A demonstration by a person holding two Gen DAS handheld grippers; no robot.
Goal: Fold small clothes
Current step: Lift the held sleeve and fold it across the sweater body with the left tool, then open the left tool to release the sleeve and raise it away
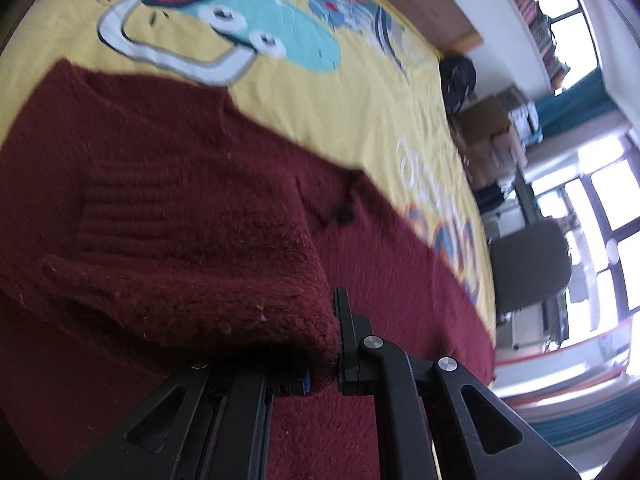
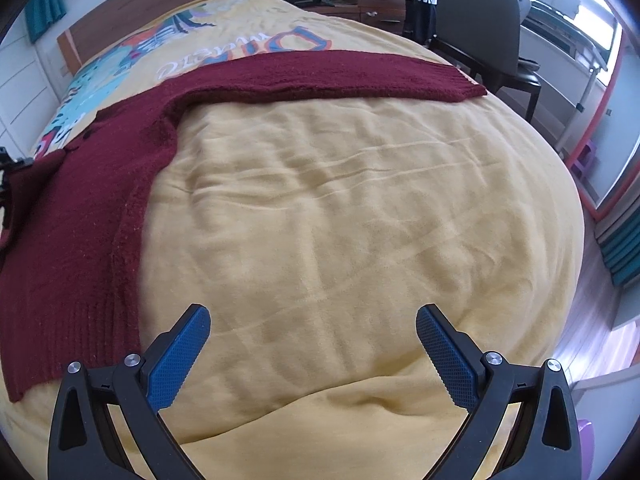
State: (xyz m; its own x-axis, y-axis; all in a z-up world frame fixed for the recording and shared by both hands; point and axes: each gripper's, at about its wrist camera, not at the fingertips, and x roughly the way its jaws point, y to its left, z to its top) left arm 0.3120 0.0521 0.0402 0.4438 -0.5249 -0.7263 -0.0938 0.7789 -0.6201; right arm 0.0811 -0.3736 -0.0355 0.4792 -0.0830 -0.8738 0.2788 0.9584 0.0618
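The left gripper (image 1: 324,376) pinches the sweater (image 1: 160,200) sleeve over the body; the right gripper (image 2: 312,354) hangs open, empty. Folding looks barely begun: the far sleeve (image 2: 360,76), upper frame, lies spread on the bed (image 2: 340,220).

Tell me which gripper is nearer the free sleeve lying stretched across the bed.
Right. The right gripper hangs open over bare yellow blanket, the stretched sleeve lying beyond its fingers. The left gripper is shut on the sweater's other sleeve, farther away.
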